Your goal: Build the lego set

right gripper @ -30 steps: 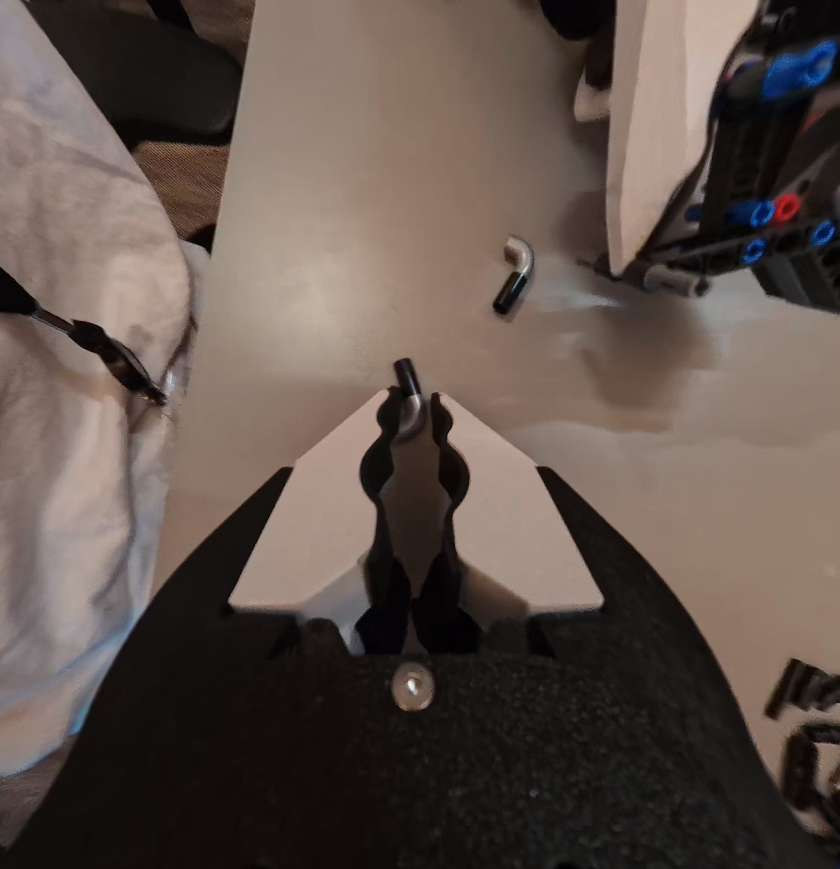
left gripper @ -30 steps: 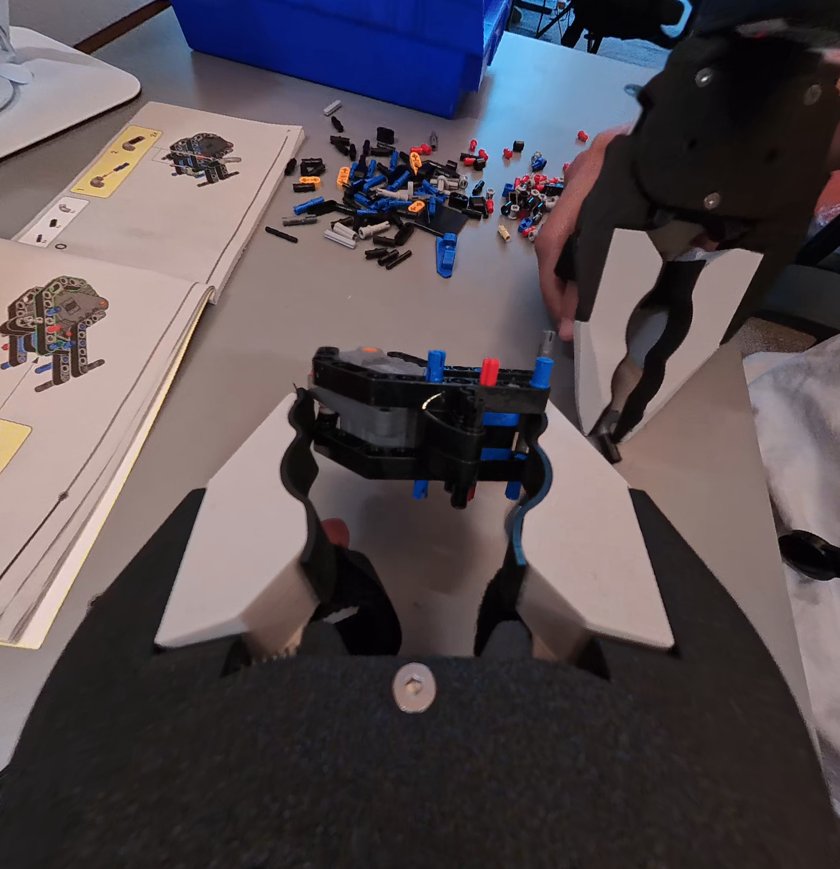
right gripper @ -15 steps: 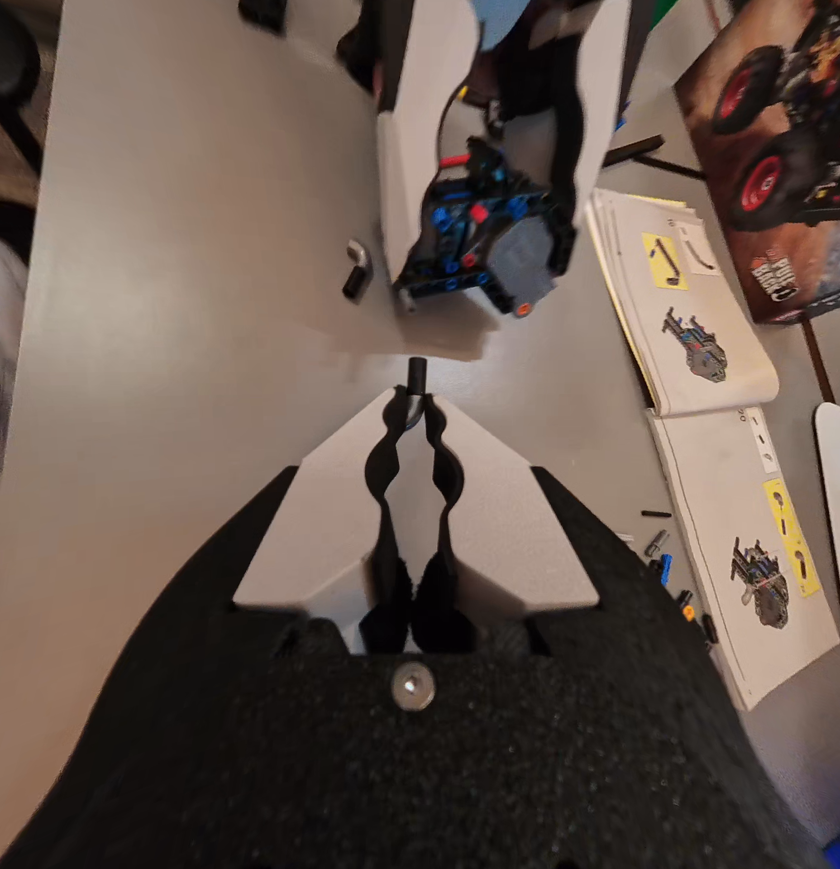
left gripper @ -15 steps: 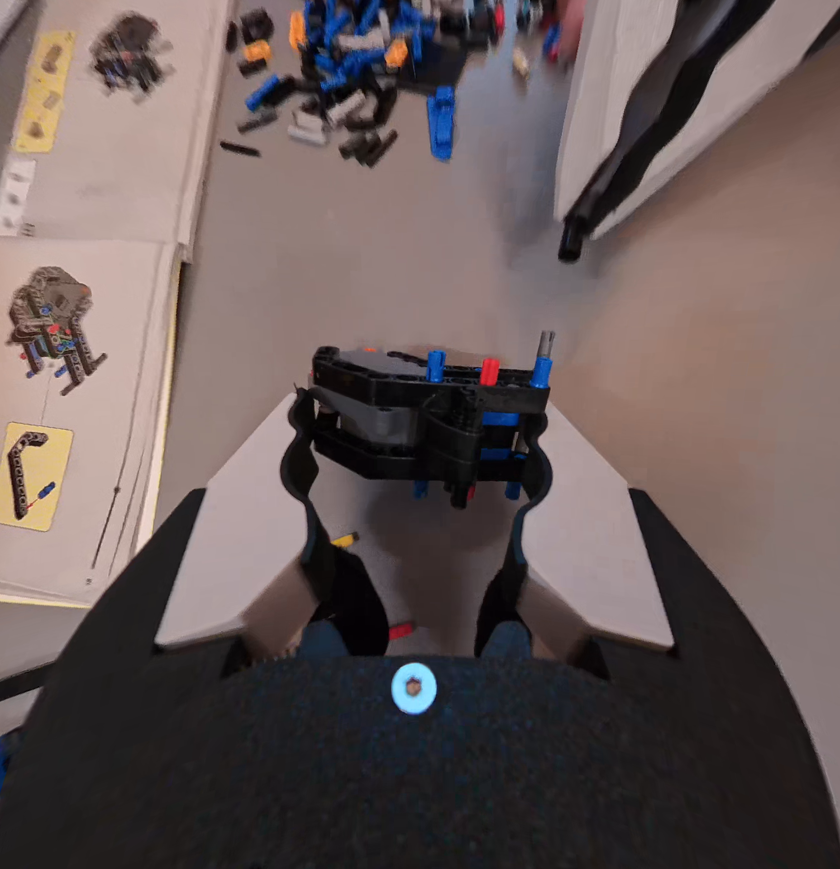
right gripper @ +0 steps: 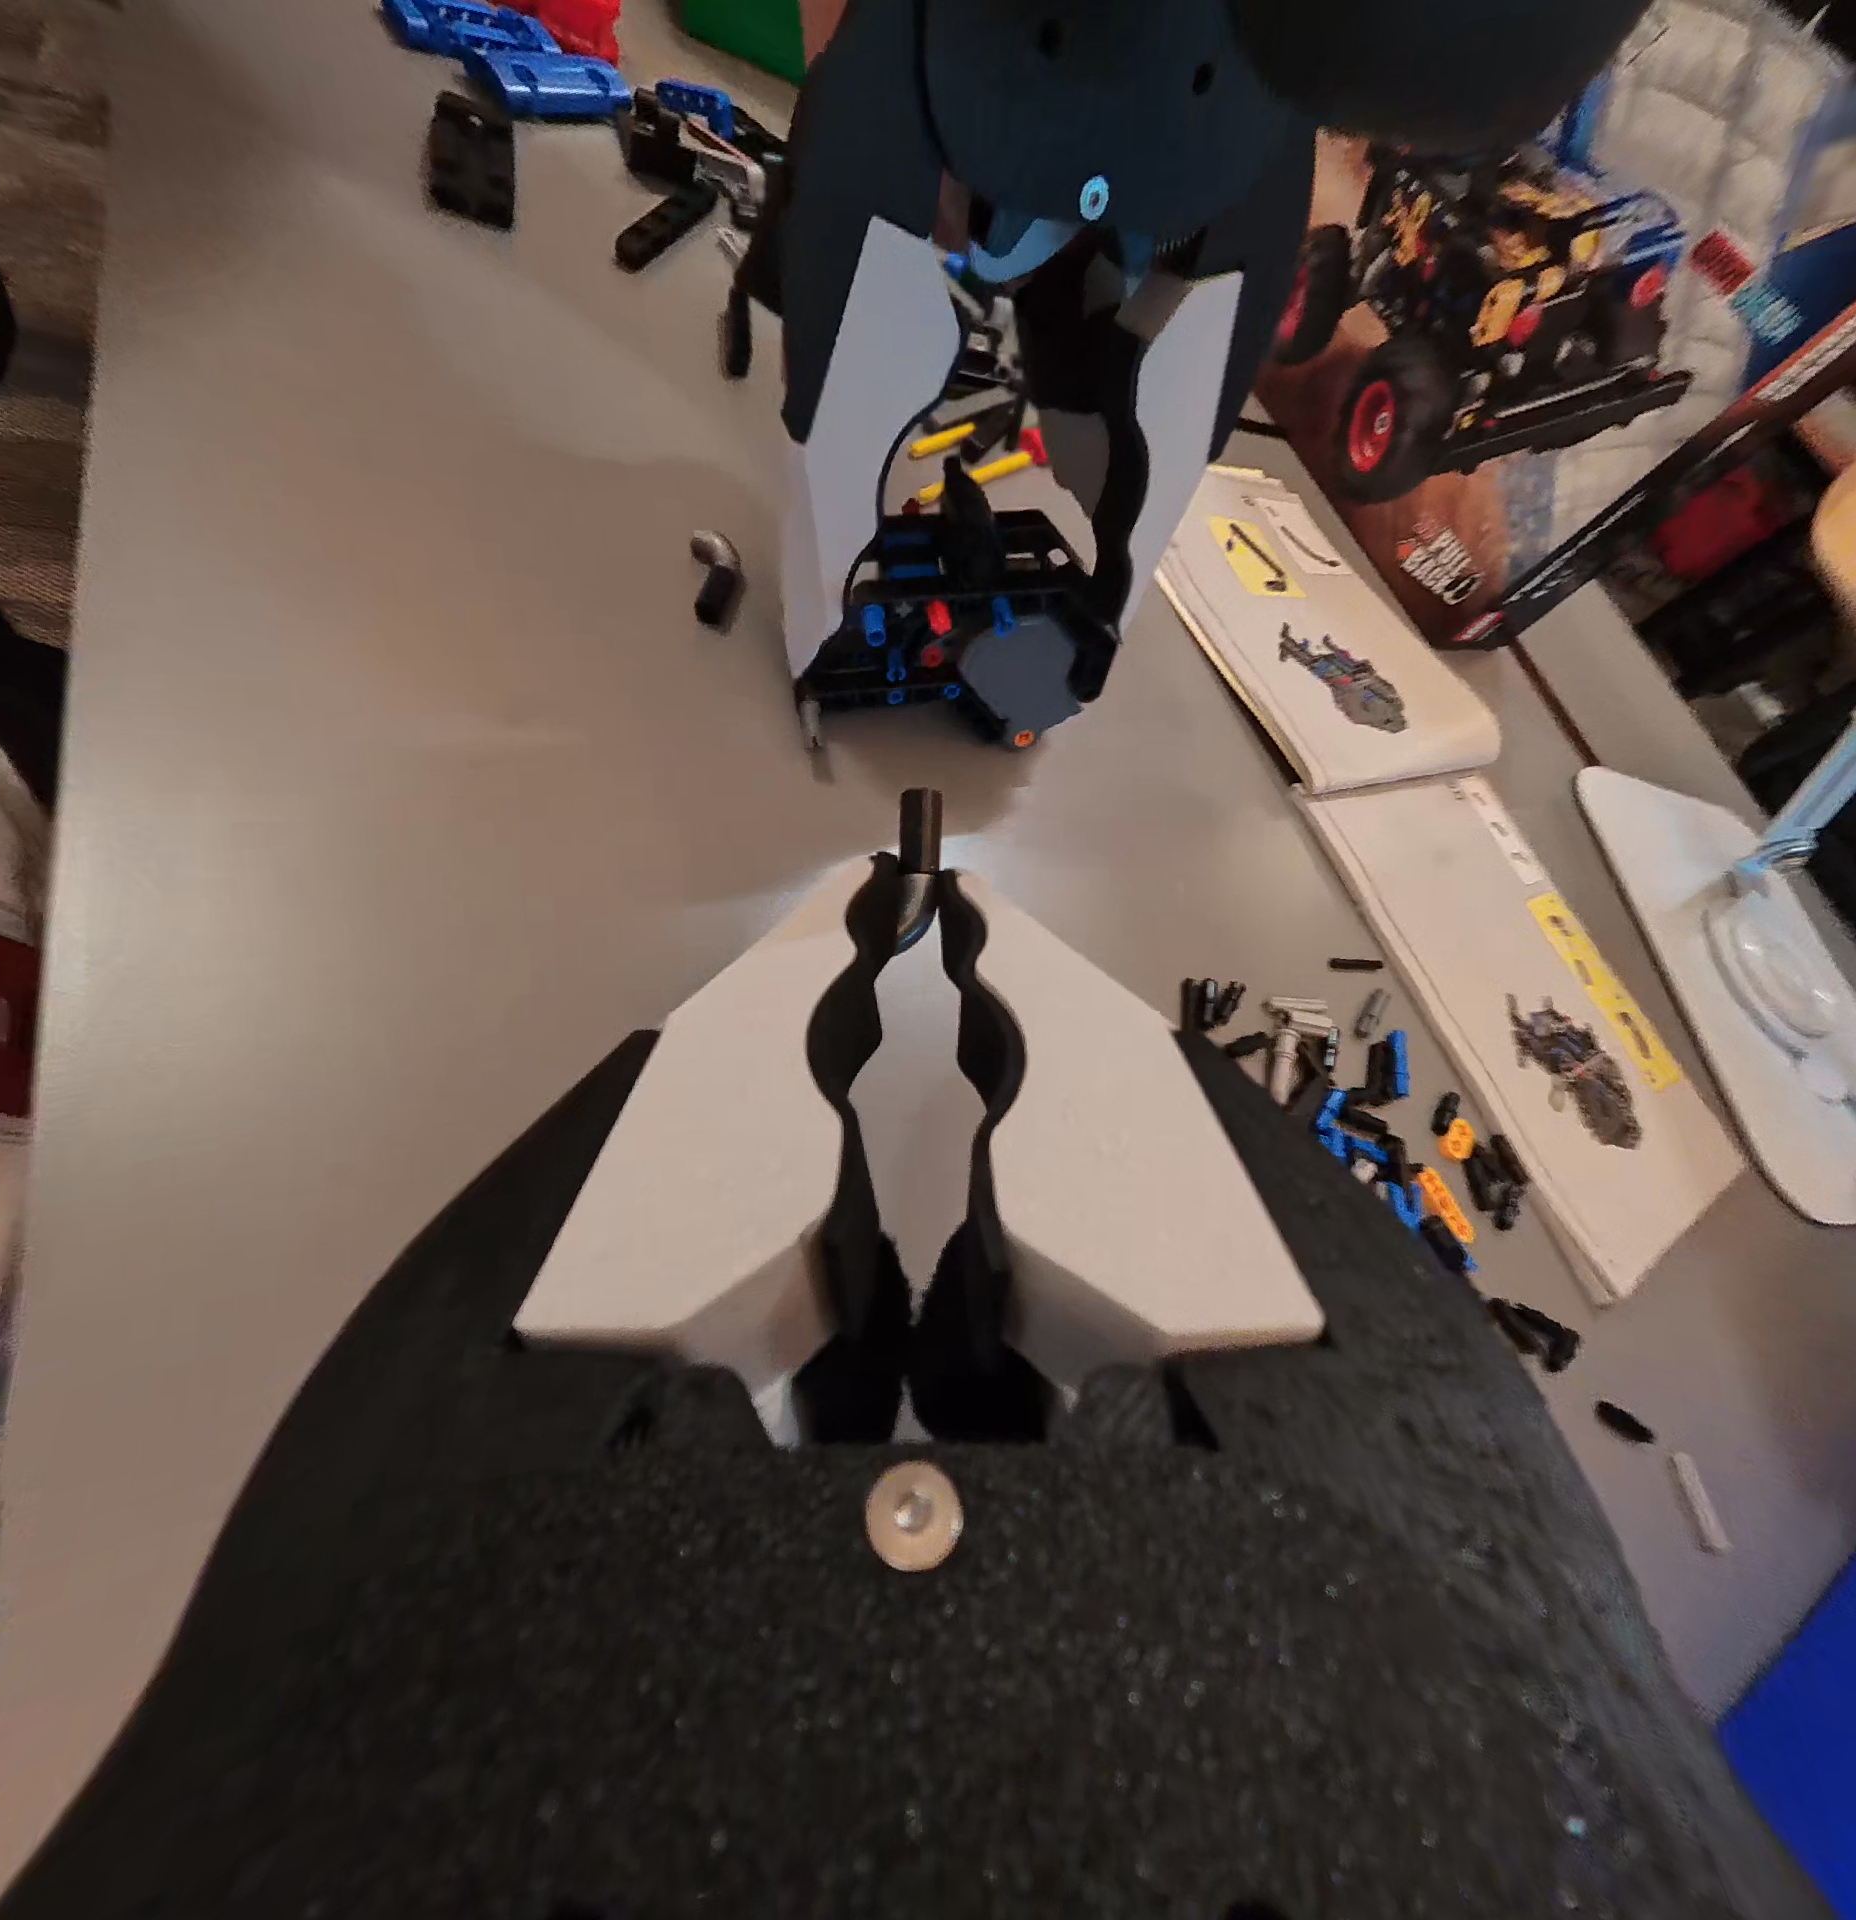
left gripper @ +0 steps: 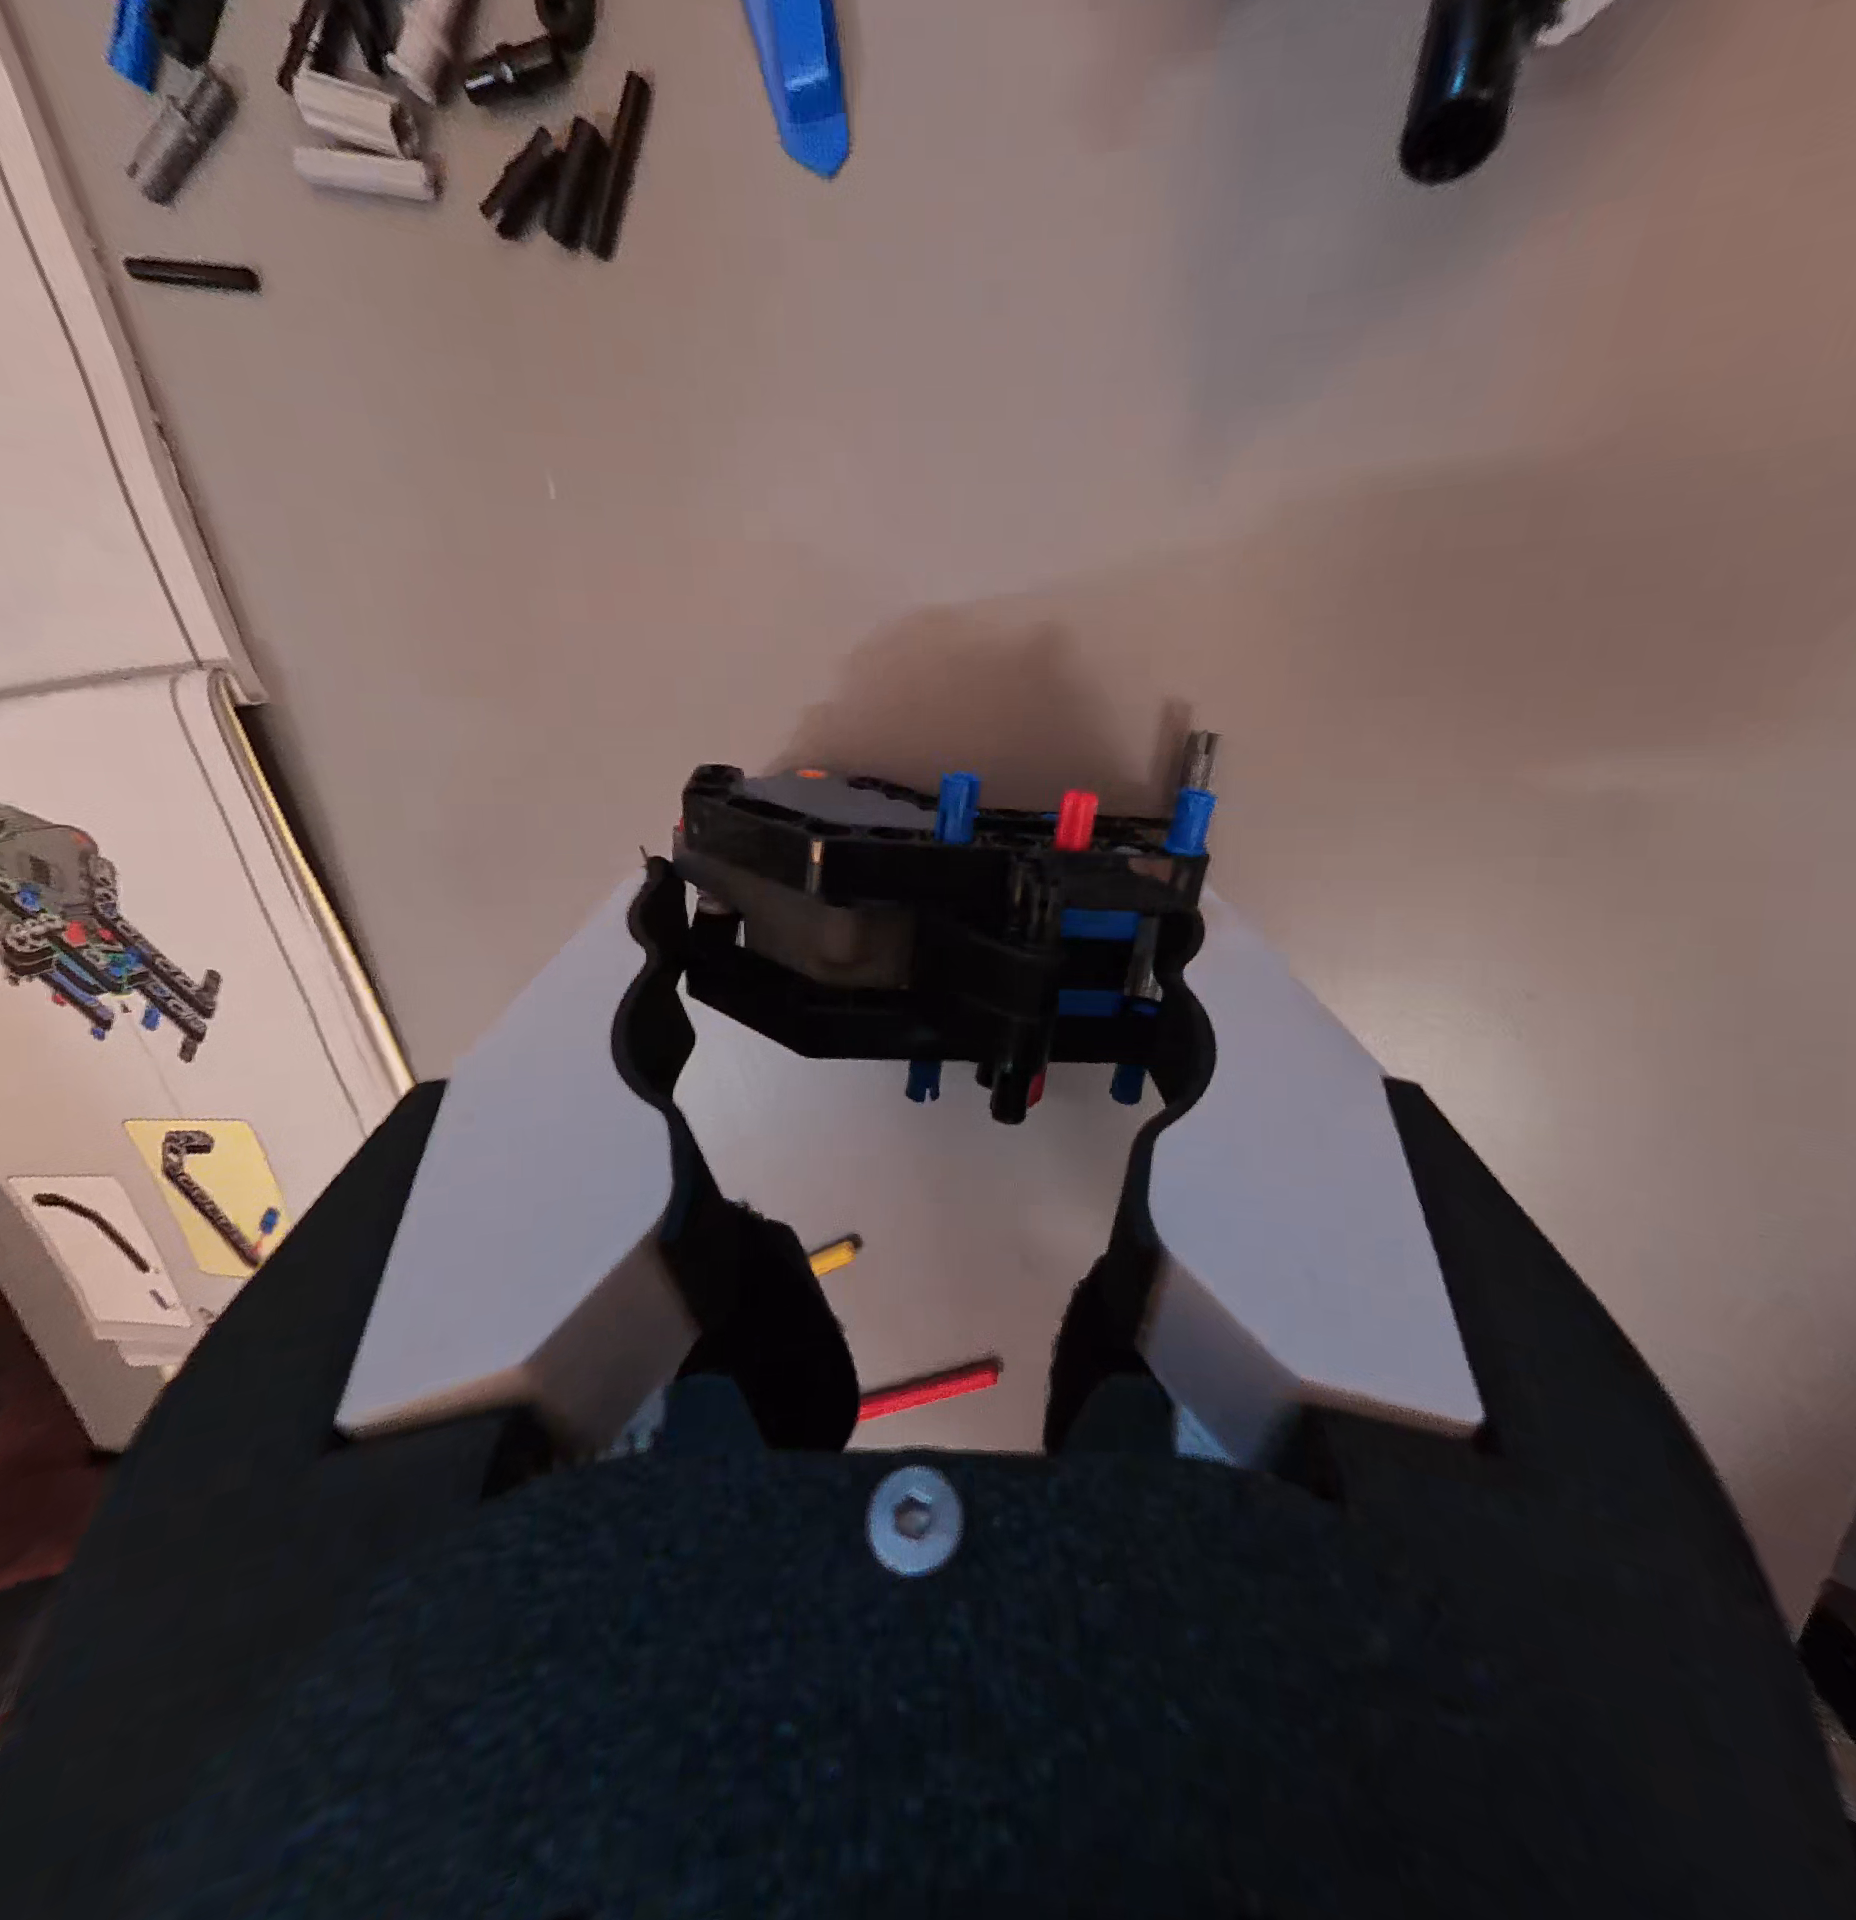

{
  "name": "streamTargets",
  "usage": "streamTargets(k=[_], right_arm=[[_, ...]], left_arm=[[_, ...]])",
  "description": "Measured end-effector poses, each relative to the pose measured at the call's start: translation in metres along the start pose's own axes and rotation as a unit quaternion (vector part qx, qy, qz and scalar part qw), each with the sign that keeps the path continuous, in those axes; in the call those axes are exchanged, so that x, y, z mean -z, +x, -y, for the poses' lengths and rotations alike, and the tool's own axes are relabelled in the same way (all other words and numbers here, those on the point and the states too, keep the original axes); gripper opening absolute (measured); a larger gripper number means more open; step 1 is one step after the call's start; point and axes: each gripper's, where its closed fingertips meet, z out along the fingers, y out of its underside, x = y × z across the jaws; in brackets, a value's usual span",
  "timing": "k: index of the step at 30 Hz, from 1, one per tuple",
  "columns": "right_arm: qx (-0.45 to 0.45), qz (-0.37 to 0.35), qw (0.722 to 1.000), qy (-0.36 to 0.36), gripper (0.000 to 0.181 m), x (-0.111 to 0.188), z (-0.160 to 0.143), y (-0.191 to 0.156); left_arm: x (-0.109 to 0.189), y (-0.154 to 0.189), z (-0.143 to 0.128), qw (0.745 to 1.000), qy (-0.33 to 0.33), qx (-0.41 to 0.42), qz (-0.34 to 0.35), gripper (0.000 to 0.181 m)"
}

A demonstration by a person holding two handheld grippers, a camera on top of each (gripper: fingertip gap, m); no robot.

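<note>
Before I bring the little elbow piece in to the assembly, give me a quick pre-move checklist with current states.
1. Left gripper clamped on the black assembly: ok.
2. Right gripper pinching the elbow piece, black end forward: ok.
3. Gap between elbow piece and assembly free of parts: ok.
4. Grey axle sticking out of the assembly's corner, visible: ok.
5. Elbow lined up with that axle: not ok, the axle sits left of it.
6. Spare elbow on the table, out of the path: ok.

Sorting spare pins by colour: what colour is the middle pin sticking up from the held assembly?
Red, between two blue pins; clearest in the left wrist view.
</note>
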Motion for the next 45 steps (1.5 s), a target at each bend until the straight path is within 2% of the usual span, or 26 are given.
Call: streamTargets(k=[3, 5, 7, 9, 11, 13, 14, 17, 18, 21, 23, 26, 28, 29, 30, 32, 33, 35, 37, 40, 45], right_arm=[[0.067, -0.060, 0.996, -0.002, 0.007, 0.001, 0.003, 0.007], [0.132, -0.106, 0.986, -0.010, 0.007, 0.002, 0.007, 0.010], [0.181, -0.133, 0.974, -0.012, 0.007, 0.002, 0.011, 0.009], [0.213, -0.156, 0.964, -0.014, 0.007, 0.003, 0.015, 0.009], [0.251, -0.185, 0.950, -0.007, 0.007, 0.007, 0.024, 0.011], [0.282, -0.205, 0.937, 0.005, 0.007, 0.010, 0.035, 0.010], [0.297, -0.215, 0.930, 0.010, 0.006, 0.012, 0.040, 0.009], [0.333, -0.225, 0.916, 0.005, 0.007, 0.011, 0.043, 0.005], [0.346, -0.227, 0.910, 0.000, 0.007, 0.010, 0.043, 0.004], [0.364, -0.233, 0.902, 0.008, 0.006, 0.010, 0.049, 0.000], [0.366, -0.233, 0.901, 0.000, 0.007, 0.008, 0.048, 0.000], [0.368, -0.232, 0.900, 0.003, 0.007, 0.006, 0.049, 0.000], [0.325, -0.211, 0.921, 0.035, 0.007, 0.007, 0.051, -0.003], [0.280, -0.189, 0.940, 0.055, 0.014, 0.009, 0.052, -0.004], [0.221, -0.157, 0.959, 0.082, 0.025, 0.012, 0.055, -0.007], [0.071, -0.082, 0.984, 0.140, 0.028, 0.023, 0.063, -0.005], [-0.005, -0.040, 0.984, 0.173, 0.028, 0.029, 0.067, -0.003], [-0.137, 0.065, 0.960, 0.233, 0.019, 0.040, 0.074, -0.002], [-0.211, 0.136, 0.934, 0.253, 0.021, 0.043, 0.075, -0.003], [-0.235, 0.160, 0.923, 0.259, 0.021, 0.041, 0.073, -0.003], [-0.213, 0.150, 0.926, 0.273, 0.011, 0.042, 0.078, -0.008]], left_arm=[[-0.002, 0.000, 0.003, 1.000, -0.001, 0.005, 0.021, 0.088], [0.001, 0.003, 0.007, 1.000, 0.014, 0.013, 0.022, 0.095], [0.011, 0.004, 0.011, 0.998, 0.044, 0.023, 0.029, 0.101], [0.030, 0.002, 0.019, 0.994, 0.092, 0.040, 0.039, 0.099], [0.056, 0.009, 0.040, 0.982, 0.176, 0.068, 0.018, 0.087], [0.080, 0.021, 0.067, 0.955, 0.274, 0.110, -0.031, 0.052], [0.084, 0.029, 0.076, 0.942, 0.302, 0.133, -0.068, 0.048], [0.085, 0.056, 0.089, 0.912, 0.334, 0.158, -0.180, 0.049], [0.085, 0.060, 0.091, 0.905, 0.341, 0.163, -0.197, 0.047], [0.072, 0.058, 0.088, 0.907, 0.337, 0.171, -0.188, 0.036], [0.071, 0.059, 0.088, 0.905, 0.346, 0.162, -0.186, 0.011], [0.071, 0.061, 0.087, 0.909, 0.353, 0.140, -0.172, 0.006], [0.073, 0.063, 0.086, 0.910, 0.359, 0.125, -0.166, 0.006], [0.074, 0.063, 0.087, 0.909, 0.367, 0.119, -0.161, 0.006], [0.076, 0.063, 0.087, 0.908, 0.374, 0.109, -0.155, 0.006], [0.081, 0.065, 0.088, 0.905, 0.394, 0.083, -0.141, 0.006], [0.084, 0.066, 0.090, 0.902, 0.406, 0.069, -0.131, 0.006], [0.084, 0.067, 0.091, 0.903, 0.410, 0.055, -0.113, 0.006], [0.089, 0.070, 0.096, 0.893, 0.433, 0.045, -0.111, 0.006], [0.097, 0.072, 0.101, 0.882, 0.456, 0.036, -0.110, 0.006], [0.106, 0.073, 0.104, 0.872, 0.474, 0.037, -0.115, 0.006]])
